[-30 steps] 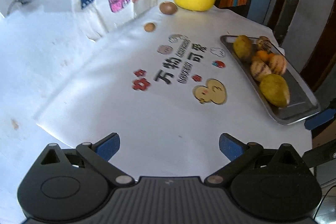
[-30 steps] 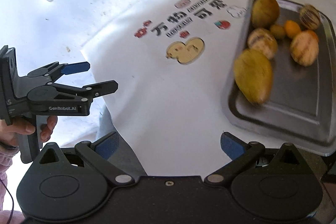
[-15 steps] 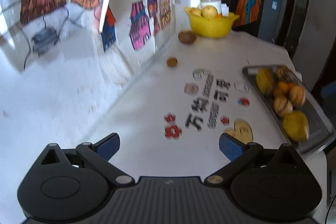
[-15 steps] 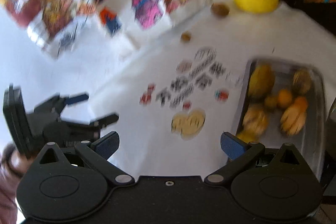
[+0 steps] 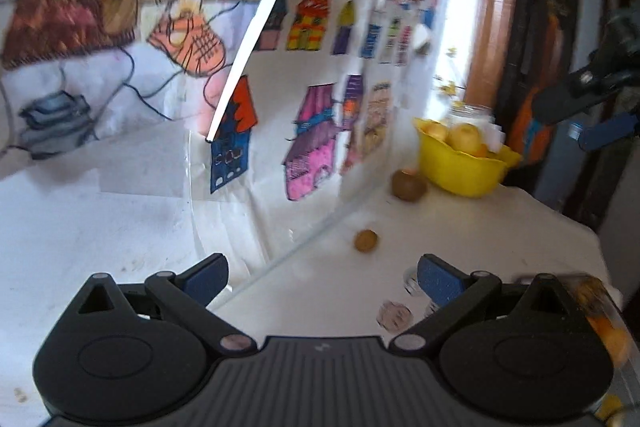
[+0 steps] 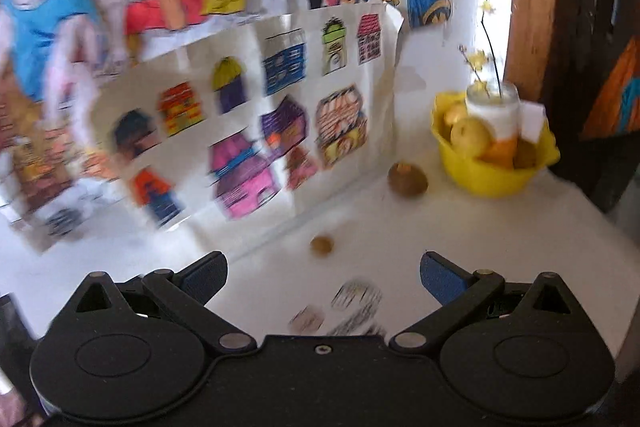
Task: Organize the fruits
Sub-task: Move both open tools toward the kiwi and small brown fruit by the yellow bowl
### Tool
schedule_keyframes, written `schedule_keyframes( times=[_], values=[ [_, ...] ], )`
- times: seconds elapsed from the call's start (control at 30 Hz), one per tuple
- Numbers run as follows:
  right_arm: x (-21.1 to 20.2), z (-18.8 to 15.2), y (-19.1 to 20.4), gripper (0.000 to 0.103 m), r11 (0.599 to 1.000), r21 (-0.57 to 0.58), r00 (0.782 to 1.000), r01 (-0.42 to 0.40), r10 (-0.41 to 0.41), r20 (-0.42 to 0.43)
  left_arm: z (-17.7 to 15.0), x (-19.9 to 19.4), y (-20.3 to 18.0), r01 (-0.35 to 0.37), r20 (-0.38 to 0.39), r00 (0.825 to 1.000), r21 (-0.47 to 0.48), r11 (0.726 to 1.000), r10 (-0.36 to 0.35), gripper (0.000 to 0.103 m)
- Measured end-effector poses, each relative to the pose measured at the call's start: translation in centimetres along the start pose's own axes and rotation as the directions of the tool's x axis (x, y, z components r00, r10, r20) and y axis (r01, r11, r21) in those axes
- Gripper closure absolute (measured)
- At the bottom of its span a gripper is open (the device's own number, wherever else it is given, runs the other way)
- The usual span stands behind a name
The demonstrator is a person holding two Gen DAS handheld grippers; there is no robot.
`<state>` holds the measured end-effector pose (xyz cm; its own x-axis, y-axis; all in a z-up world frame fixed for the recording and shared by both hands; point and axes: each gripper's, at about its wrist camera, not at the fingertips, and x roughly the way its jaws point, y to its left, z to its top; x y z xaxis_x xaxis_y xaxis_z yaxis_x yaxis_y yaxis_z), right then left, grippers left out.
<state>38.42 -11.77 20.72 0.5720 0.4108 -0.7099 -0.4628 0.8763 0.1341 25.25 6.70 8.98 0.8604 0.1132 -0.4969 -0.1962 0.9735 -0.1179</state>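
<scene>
**Both grippers open, fruit waiting on the table**

The left gripper [image 5: 322, 273] is hanging over the white table [image 5: 500, 223] with its blue fingers [image 5: 206, 273] spread wide apart. It is holding nothing. The right gripper [image 6: 324, 273] is also standing wide open and empty above the table.

A yellow bowl [image 6: 496, 175] is sitting at the far end of the table, close to the wall. Fruit is lying inside it, and a pale round one [image 6: 470, 137] is showing on top. A jar [image 6: 494, 111] with thin yellow flowers is standing in or just behind the bowl; it is hard to tell which.

A brown fruit [image 6: 407, 179] is lying on the table just left of the bowl. A small brown fruit [image 6: 322, 245] is lying nearer, well apart from the bowl, by the foot of the wall.

In the left view, orange and yellow fruit [image 5: 608, 331] is peeking out at the right edge, very blurry.

Bright drawings [image 6: 280, 99] of houses are hanging on the wall. Both views are blurry.
</scene>
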Motion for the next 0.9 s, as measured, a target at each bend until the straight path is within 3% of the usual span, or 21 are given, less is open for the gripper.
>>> schedule_keyframes(
  times=[0.23, 0.47, 0.77, 0.9],
  values=[
    [9.4, 1.4, -5.0, 0.001, 0.994, 0.107, 1.0, -0.016, 0.014, 0.019, 0.4, 6.0, -0.2, -0.049, -0.037, 0.998, -0.089, 0.995, 0.046, 0.001],
    [17.0, 0.1, -8.8, 0.001, 0.989, 0.148, 0.998, 0.017, -0.026, 0.064, 0.1, 11.3, 0.0, -0.014, -0.117, 0.993, -0.126, 0.992, 0.0, 0.001],
    [21.5, 0.7, -10.8, 0.001, 0.993, 0.116, 0.998, 0.026, -0.033, 0.057, -0.1, 14.5, -1.7, 0.041, -0.135, 0.99, -0.081, 0.996, -0.052, 0.001],
    [23.2, 1.2, -11.4, 0.004, 0.994, 0.092, 0.997, 0.051, -0.057, 0.057, 0.0, 15.6, -2.0, 0.057, -0.145, 0.987, -0.077, 0.995, -0.068, 0.006]
  ],
)
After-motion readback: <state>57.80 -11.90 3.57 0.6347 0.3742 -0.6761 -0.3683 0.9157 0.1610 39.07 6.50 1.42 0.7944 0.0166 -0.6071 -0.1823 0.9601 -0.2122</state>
